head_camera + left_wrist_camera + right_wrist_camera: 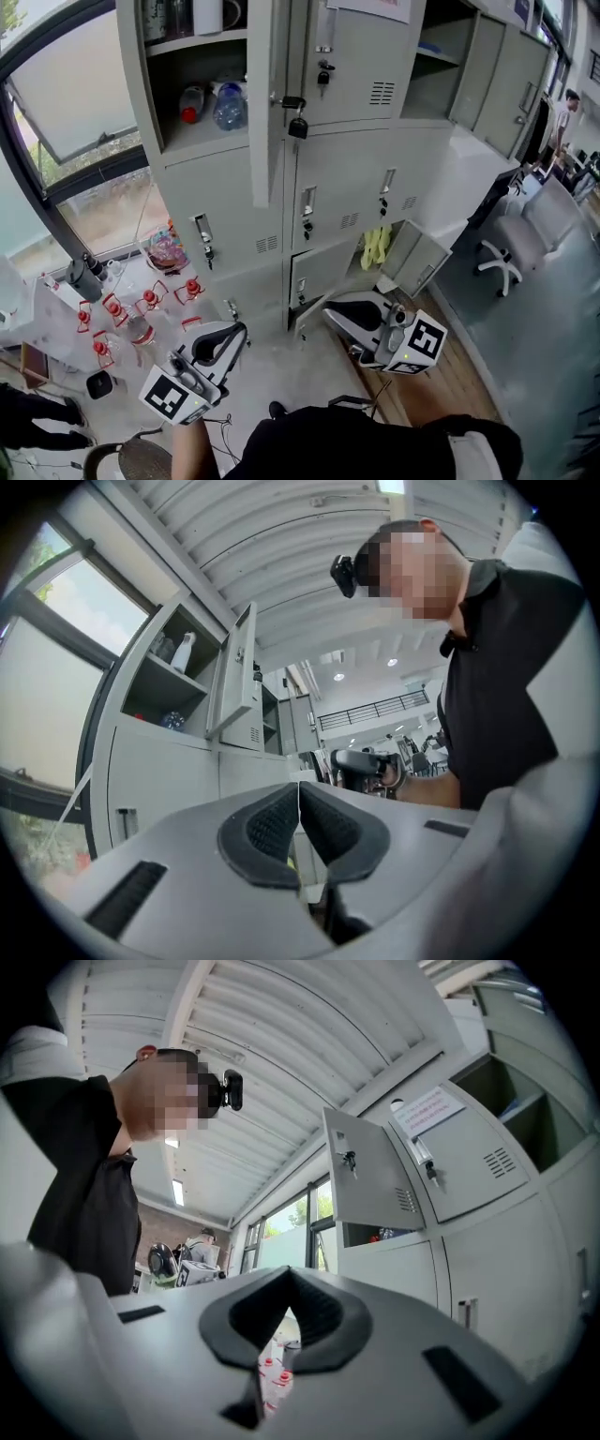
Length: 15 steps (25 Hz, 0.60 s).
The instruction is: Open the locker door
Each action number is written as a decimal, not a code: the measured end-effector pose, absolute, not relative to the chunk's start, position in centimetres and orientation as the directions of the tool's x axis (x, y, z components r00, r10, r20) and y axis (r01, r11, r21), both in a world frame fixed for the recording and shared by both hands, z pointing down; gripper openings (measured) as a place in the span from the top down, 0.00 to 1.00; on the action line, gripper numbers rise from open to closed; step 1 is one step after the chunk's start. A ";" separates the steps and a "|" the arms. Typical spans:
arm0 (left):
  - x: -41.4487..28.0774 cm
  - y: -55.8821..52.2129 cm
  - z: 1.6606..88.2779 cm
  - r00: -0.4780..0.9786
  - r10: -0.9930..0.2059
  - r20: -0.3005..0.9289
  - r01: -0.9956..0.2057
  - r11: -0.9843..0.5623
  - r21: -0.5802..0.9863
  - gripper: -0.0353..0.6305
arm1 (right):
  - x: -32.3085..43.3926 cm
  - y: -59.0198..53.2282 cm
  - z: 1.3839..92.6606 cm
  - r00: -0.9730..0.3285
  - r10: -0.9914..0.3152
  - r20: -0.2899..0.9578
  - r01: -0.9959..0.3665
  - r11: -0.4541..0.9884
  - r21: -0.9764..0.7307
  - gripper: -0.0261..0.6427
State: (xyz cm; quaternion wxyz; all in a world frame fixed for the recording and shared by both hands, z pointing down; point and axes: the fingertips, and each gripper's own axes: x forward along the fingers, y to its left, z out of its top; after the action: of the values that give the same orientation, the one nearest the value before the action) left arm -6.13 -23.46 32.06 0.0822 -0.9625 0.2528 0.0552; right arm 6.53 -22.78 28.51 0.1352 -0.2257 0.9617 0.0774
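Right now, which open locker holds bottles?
The top-left locker: two bottles sit on its lower shelf. No other open compartment shows any.

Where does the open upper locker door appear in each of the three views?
Head view: the open locker door stands top centre, seen edge-on.
Left gripper view: the door is upper left of centre.
Right gripper view: the door is right of centre.
Shared landmark: the bottles stored beside it.
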 end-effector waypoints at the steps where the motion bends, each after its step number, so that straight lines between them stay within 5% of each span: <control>1: -5.7 -22.7 32.8 0.860 -0.489 -0.145 -0.505 -0.856 -0.107 0.92 | 6.9 -21.9 29.3 -0.863 -0.415 -0.288 -0.453 0.888 0.076 0.95; 15: 3.1 -11.3 42.5 0.838 -0.546 -0.003 -0.542 -0.834 0.106 0.92 | 13.4 -9.7 40.5 -0.876 -0.449 -0.175 -0.429 0.892 -0.139 0.95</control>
State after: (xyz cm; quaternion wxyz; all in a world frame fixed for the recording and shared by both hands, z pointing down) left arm 3.13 -11.26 42.49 -0.0505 -0.9573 0.2840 0.0168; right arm 13.43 -9.66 40.50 0.1016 -0.2268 0.9674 -0.0482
